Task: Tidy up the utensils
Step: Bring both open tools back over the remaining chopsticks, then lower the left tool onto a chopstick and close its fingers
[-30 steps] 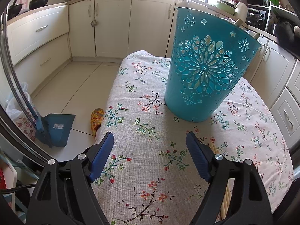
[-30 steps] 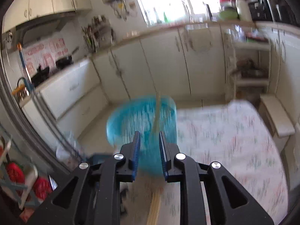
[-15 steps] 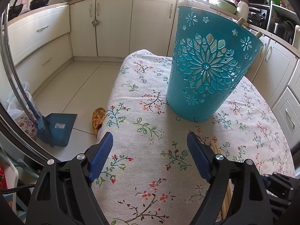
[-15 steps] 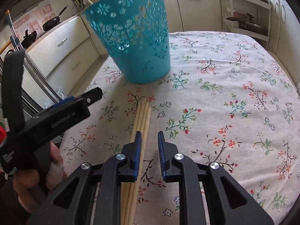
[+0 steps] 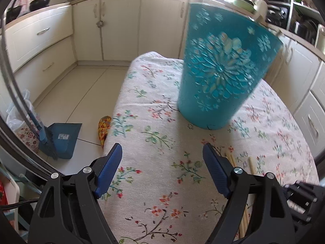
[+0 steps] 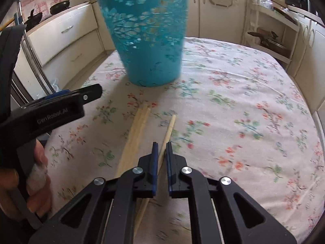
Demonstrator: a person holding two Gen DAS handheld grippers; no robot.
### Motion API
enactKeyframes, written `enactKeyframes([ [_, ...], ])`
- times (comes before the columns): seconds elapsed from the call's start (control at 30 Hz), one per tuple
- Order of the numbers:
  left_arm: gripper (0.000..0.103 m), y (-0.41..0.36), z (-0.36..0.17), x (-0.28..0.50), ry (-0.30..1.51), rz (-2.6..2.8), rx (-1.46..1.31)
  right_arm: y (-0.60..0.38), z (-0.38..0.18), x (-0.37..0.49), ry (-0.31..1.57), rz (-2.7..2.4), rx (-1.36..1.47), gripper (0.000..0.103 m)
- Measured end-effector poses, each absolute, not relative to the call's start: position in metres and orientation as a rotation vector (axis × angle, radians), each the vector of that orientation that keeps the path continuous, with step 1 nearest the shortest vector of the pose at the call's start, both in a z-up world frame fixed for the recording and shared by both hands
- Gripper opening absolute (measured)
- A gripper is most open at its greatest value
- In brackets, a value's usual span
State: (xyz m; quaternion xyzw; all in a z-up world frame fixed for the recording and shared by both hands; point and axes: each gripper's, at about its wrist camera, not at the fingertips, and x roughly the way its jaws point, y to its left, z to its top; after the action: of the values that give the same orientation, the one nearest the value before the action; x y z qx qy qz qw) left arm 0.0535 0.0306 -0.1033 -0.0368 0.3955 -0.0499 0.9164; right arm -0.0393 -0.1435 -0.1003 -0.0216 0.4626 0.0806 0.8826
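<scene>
A teal cut-out basket point(image 5: 219, 71) point(image 6: 148, 32) stands upright on the floral tablecloth point(image 6: 243, 101). A bundle of pale wooden chopsticks point(image 6: 136, 130) point(image 5: 230, 158) lies in front of it. One chopstick point(image 6: 169, 128) point(image 5: 252, 165) lies angled apart to the right of the bundle. My right gripper point(image 6: 161, 144) is low over the cloth, its jaws closing tight on that single chopstick, which runs between the pads. My left gripper point(image 5: 162, 148) hovers open and empty left of the bundle; it also shows as a left gripper body point(image 6: 61, 105) held by a hand point(image 6: 36, 174).
The table's left edge drops to a tiled floor with a blue dustpan and brush point(image 5: 61, 138) and a patterned cloth item point(image 5: 103, 126). White kitchen cabinets point(image 5: 121, 26) ring the room. Open cloth lies right of the chopsticks.
My right gripper came down from above the basket to the chopsticks and narrowed around one, which now lies apart from the bundle. The left gripper stayed put.
</scene>
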Motion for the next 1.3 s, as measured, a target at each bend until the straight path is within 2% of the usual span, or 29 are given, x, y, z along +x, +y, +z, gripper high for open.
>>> enactKeyframes([
  [0.13,0.078,0.005,-0.108,0.045,0.862,-0.190,0.044,-0.174,-0.098,-0.050,0.959,0.124,0.032,0.007],
  [0.33,0.078,-0.017,-0.111,0.029,0.898,-0.236,0.074,-0.183,-0.098,-0.053,0.951,0.125,0.076,0.005],
  [0.9,0.077,-0.027,-0.120,0.025,0.961,-0.196,0.121,-0.192,-0.098,-0.052,0.963,0.151,0.135,0.005],
  [1.07,0.063,-0.034,-0.118,0.025,0.954,-0.221,0.120,-0.194,-0.098,-0.052,0.964,0.151,0.144,0.005],
  [1.17,0.044,-0.037,-0.116,0.027,0.959,-0.248,0.118,-0.194,-0.099,-0.052,0.961,0.150,0.145,0.005],
  [1.23,0.027,-0.037,-0.115,0.029,0.974,-0.266,0.112,-0.195,-0.099,-0.052,0.959,0.150,0.146,0.005],
  [1.3,0.017,-0.037,-0.114,0.030,0.989,-0.280,0.110,-0.195,-0.099,-0.052,0.957,0.149,0.147,0.005],
])
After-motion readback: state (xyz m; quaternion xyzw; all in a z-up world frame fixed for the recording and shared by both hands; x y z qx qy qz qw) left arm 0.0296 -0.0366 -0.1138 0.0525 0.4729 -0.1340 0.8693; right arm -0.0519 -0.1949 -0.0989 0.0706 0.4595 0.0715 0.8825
